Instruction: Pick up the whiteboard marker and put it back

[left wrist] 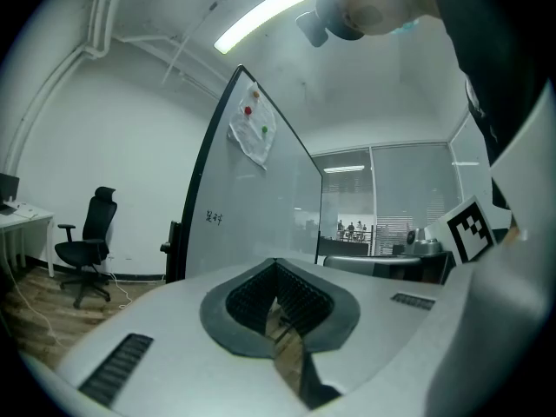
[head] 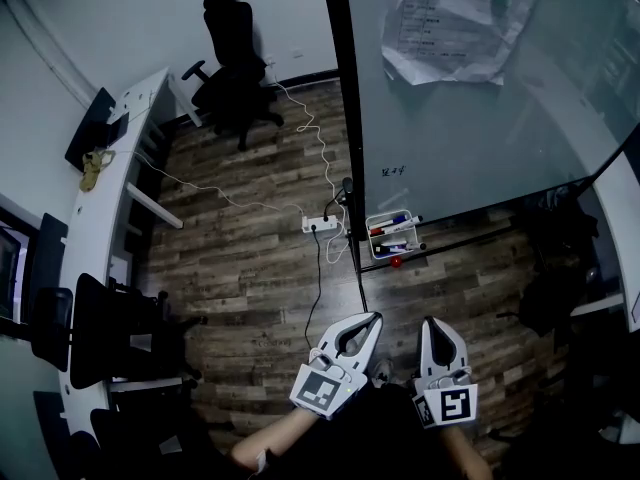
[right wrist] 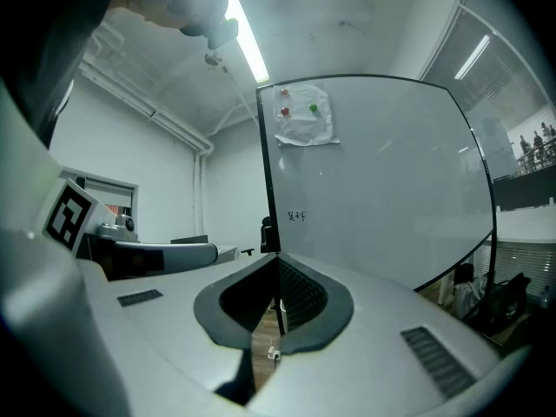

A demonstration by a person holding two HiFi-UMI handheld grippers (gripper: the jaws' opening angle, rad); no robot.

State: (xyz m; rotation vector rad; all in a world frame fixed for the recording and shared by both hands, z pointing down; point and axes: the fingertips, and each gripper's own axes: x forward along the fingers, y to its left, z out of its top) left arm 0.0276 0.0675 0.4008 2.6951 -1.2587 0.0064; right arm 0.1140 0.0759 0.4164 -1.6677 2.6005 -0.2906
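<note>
Whiteboard markers (head: 396, 220) are seen lying in the wire tray (head: 369, 223) at the whiteboard's (head: 470, 118) foot, well apart from both claws. Left claw (head: 376, 316) and right claw (head: 429, 321) are held clenched, with nothing gripped.

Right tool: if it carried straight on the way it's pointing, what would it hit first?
Most likely the whiteboard, near its dark frame edge, which sits right beyond the shut right tool. Nothing shows between, though depth is hard to judge.
</note>
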